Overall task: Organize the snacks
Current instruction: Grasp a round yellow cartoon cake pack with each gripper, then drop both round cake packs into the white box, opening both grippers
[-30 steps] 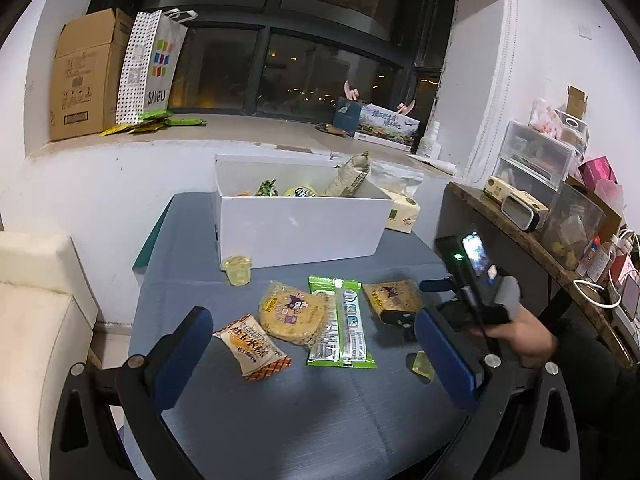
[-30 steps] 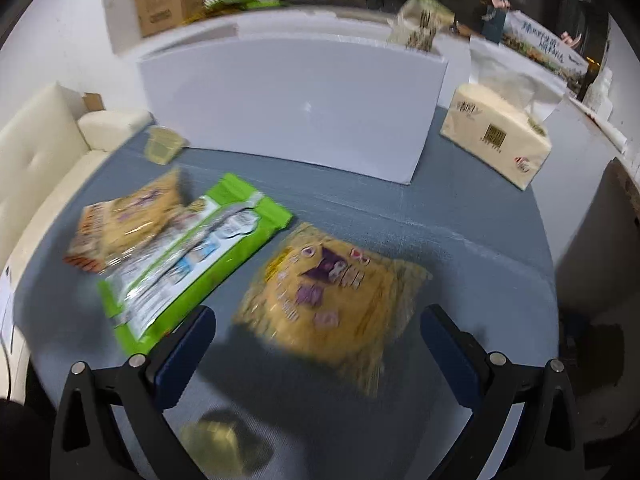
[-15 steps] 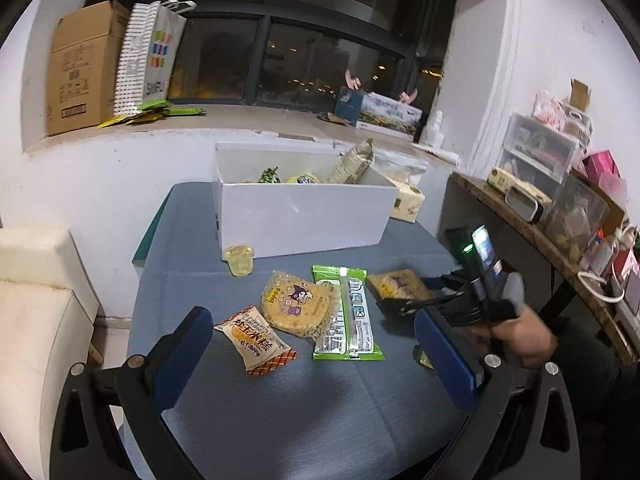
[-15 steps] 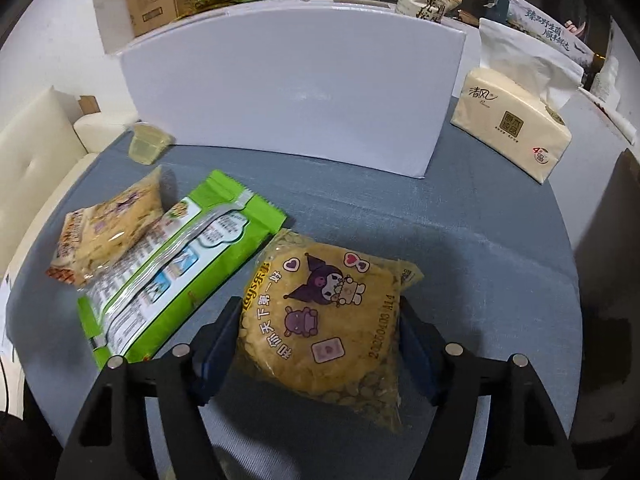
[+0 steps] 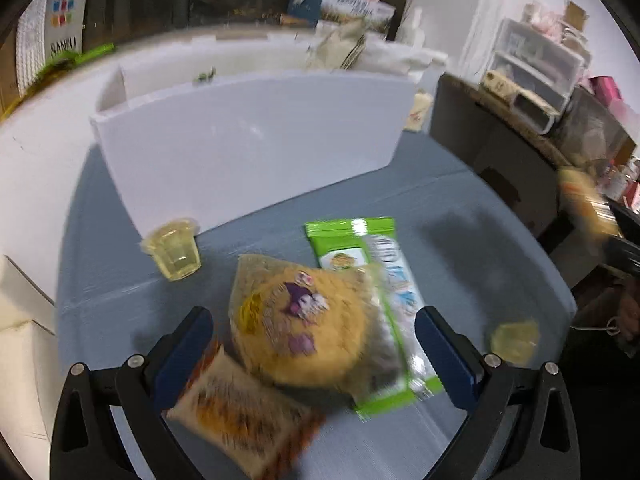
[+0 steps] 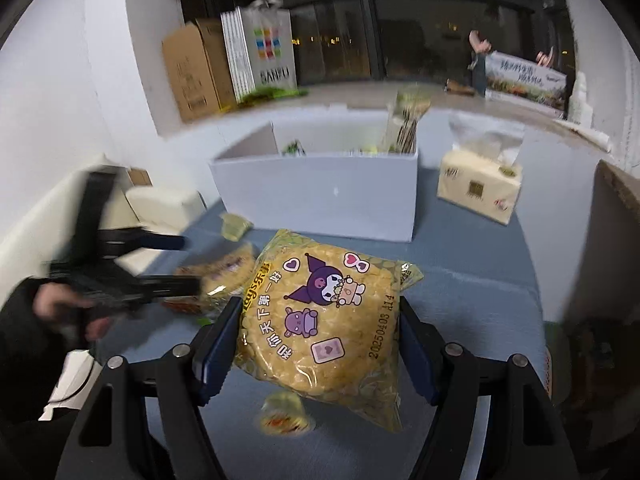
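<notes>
My right tool (image 6: 316, 344) is clenched on a round yellow puffed-snack bag printed with purple cartoon characters (image 6: 320, 320); its blue pads (image 6: 216, 352) press the bag's two sides, and the bag hangs above the grey-blue cloth-covered bench (image 6: 472, 280). Under it on the bench lies a small yellow jelly cup (image 6: 285, 420). Beyond the bag stands the open white rectangular box (image 6: 320, 196), with a few snacks showing over its rim. To the right of the box sits a cream tissue pack (image 6: 478, 188).

My left tool (image 5: 312, 356) is released, its jaws wide apart and pointing steeply down over a second yellow round snack bag (image 5: 300, 320) that lies flat on the bench. That bag partly overlaps a long green and white packet (image 5: 384, 292) on its right. An orange and brown packet (image 5: 244, 420) lies just beside the left pad; the blur hides whether they touch. A clear yellow jelly cup (image 5: 174, 250) stands close to the white box's front wall, and another lies near the bench's right edge (image 5: 514, 340).
</notes>
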Tool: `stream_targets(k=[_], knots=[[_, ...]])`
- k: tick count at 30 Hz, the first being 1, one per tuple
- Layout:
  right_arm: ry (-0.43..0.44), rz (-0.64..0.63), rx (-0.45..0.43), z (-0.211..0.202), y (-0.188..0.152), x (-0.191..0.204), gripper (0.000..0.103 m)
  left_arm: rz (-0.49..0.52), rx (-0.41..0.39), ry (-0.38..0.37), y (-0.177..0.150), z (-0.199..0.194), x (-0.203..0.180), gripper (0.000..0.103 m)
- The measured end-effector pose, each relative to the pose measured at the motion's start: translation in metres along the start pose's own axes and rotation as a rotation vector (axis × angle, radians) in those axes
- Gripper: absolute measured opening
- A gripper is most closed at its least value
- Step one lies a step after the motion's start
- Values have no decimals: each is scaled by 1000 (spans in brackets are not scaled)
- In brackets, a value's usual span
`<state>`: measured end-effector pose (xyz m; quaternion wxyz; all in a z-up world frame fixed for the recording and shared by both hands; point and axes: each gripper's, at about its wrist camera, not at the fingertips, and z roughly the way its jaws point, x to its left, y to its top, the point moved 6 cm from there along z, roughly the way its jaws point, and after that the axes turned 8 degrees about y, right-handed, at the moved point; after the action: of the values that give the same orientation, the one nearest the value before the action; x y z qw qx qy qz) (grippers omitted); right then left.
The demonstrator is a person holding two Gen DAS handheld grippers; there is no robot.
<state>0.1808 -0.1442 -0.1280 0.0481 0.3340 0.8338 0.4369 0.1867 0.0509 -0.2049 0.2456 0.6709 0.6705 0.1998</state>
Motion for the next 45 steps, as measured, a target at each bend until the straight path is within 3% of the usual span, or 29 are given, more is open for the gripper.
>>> stream_targets(k=[4, 7, 9, 13, 21, 25, 30, 32, 37, 45], knots=[[-5, -6, -23, -13, 0, 4, 77, -17, 70, -2, -1, 31, 3, 103], [-2, 4, -24, -14, -4, 4, 77, 8, 50, -6, -3, 32, -3, 97], [-1, 13, -21, -12, -7, 1, 77, -6, 30, 9, -4, 26, -3, 84], [1, 15, -17, -10, -10, 1, 77, -4, -74, 50, 0, -7, -1, 83], [11, 17, -41, -8, -4, 1, 77, -29, -284, 53, 15, -95, -6, 83], [42, 24, -69, -2, 15, 1, 77, -79, -368, 35, 48, -125, 3, 83], [74, 11, -128, 7, 71, 0, 77, -125, -467, 41, 102, -142, 19, 83], [81, 7, -145, 15, 96, -1, 77, -148, -475, 35, 129, -136, 32, 83], [54, 5, -158, 60, 162, -23, 77, -195, -400, 58, 181, -91, 58, 83], [-30, 40, -44, 132, 191, -69, 77, -213, -313, 84, 202, -32, 75, 83]])
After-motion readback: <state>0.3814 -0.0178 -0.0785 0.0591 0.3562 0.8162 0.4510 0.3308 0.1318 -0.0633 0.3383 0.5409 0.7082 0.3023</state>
